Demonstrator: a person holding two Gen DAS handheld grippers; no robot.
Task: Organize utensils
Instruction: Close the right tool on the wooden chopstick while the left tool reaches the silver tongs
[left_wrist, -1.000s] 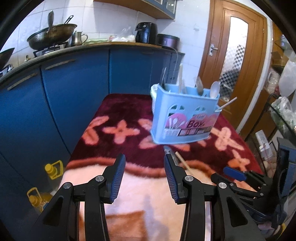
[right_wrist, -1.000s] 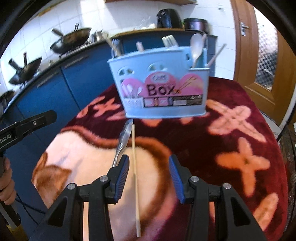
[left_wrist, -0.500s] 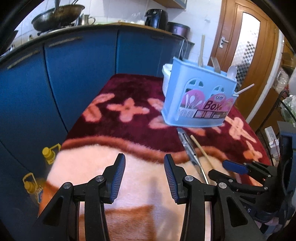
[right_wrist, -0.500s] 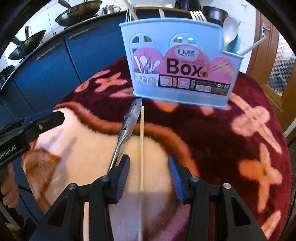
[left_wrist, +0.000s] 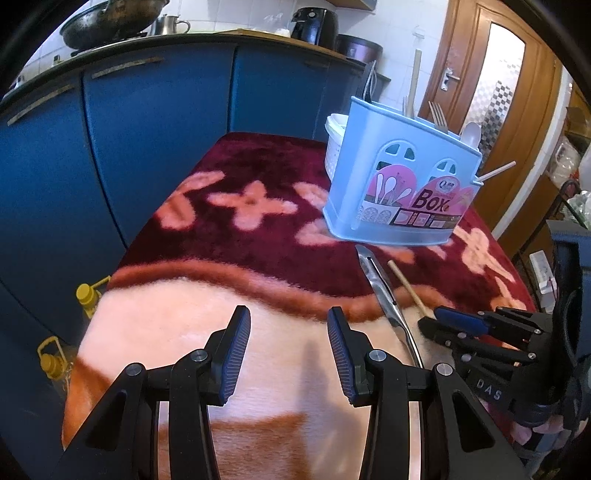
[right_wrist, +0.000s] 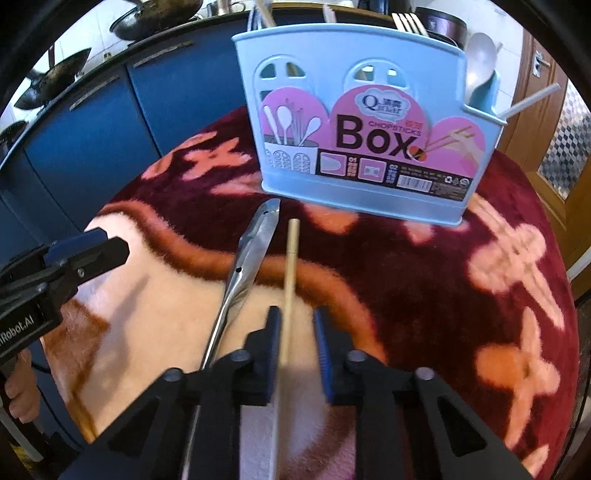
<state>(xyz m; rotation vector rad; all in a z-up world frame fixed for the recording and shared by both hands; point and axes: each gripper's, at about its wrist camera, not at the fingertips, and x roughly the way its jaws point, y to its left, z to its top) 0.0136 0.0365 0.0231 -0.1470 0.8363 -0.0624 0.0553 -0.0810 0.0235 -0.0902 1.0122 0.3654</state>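
Bench: draped in a plush maroon blanket (right_wrist: 424, 266) with pink crosses and a cream patch. Light-blue chopsticks box (right_wrist: 365, 133), upright at 12 o'clock, holding forks and a spoon. Wooden chopstick (right_wrist: 290, 273) and metal utensil (right_wrist: 245, 258) lying side by side just before it. Right gripper (right_wrist: 295, 332): jaws narrowed around the chopstick, contact unclear. Left gripper (left_wrist: 284, 350): jaws spread, empty, at 9 o'clock. Beyond: blue cabinets (left_wrist: 155, 122), wok (left_wrist: 110, 18), wooden door (left_wrist: 498, 92)
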